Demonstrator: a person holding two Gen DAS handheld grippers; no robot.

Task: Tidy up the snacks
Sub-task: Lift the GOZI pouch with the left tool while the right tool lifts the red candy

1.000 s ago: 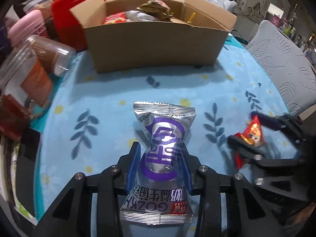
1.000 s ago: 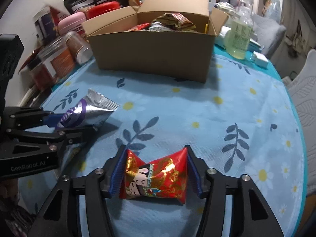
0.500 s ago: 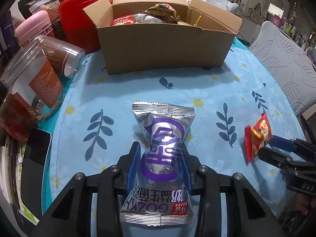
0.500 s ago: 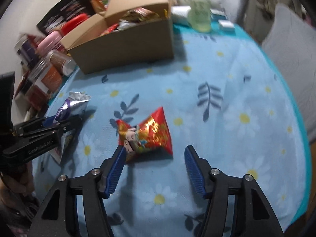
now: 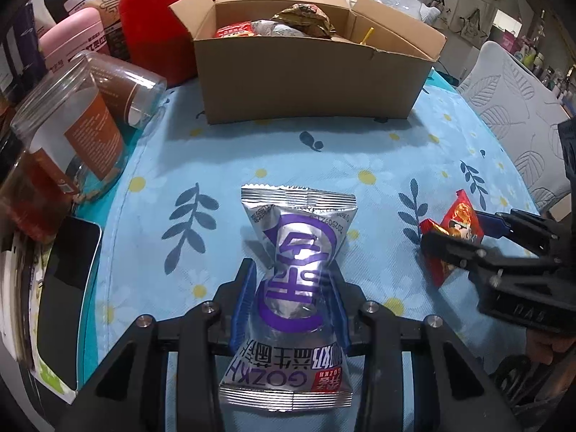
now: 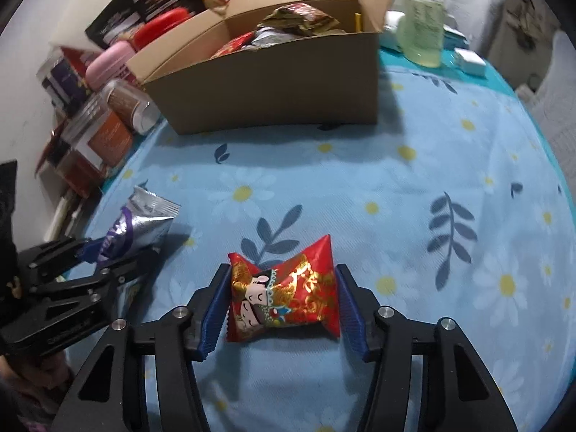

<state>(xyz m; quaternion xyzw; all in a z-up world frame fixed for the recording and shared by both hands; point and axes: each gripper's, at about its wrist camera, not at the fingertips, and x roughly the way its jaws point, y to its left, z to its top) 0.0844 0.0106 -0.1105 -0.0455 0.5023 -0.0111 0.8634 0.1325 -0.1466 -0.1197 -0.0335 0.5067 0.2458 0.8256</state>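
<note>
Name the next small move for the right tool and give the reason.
Probably finish closing: the right tool straddles the red snack packet and its jaws are closing, with slight gaps still beside the wrapper. The left tool already grips the silver packet, and the open cardboard box waits behind.

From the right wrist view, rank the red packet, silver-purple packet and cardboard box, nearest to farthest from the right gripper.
1. red packet, between the closing jaws of the right gripper.
2. silver-purple packet, off to the left.
3. cardboard box, far back, centre.
</note>
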